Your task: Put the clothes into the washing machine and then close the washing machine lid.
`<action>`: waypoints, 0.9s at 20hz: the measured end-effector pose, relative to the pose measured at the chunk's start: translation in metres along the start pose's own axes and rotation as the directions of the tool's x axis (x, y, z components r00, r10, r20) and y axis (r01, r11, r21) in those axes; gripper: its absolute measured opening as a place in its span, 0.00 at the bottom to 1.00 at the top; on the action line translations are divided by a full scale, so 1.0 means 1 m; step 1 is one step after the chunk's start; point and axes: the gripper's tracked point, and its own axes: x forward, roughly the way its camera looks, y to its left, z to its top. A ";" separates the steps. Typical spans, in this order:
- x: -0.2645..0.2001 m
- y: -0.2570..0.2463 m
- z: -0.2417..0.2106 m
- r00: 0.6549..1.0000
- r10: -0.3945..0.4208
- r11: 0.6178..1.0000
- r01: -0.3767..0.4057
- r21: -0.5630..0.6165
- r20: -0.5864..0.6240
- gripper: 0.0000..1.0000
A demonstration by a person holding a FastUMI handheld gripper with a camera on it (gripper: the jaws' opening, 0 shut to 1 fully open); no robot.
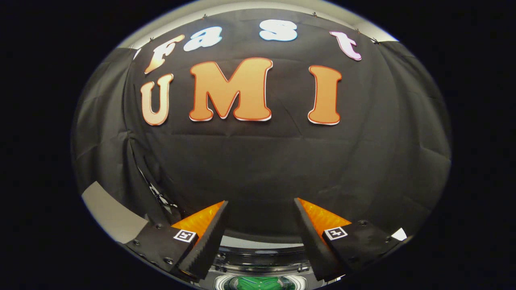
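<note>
The tongs (261, 225) are spread wide here, nothing between the fingers, pointing level at the booth's black cloth wall (258, 161). Down below and between the fingers sits the washing machine (262, 262), its rim and a curved shiny band peeking up, with something green (260, 284) right at the bottom of the opening. That could be a garment inside the drum or behind a clear lid; I can't tell which from this angle, nor whether the lid is up or down.

My read: the tongs are empty and raised above the machine, so this is either the start of a reach for the clothes or the gap before the lid gets closed. The next move calls for a tilt downward, to bring the machine's top properly ahead of the fingers before anything is gripped.

Room to work looks generous: open air ahead up to the cloth wall, and a pale strip of surface (109, 209) off beside the left finger. The edge to mind is the machine's rim just under the fingertips.
</note>
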 end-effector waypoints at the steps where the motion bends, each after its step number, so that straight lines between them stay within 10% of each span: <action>1: 0.007 0.000 -0.007 1.000 -0.005 1.000 0.005 0.002 -0.017 1.00; 18: -0.016 -0.009 -0.066 0.999 -0.006 0.998 0.009 0.054 -0.050 0.99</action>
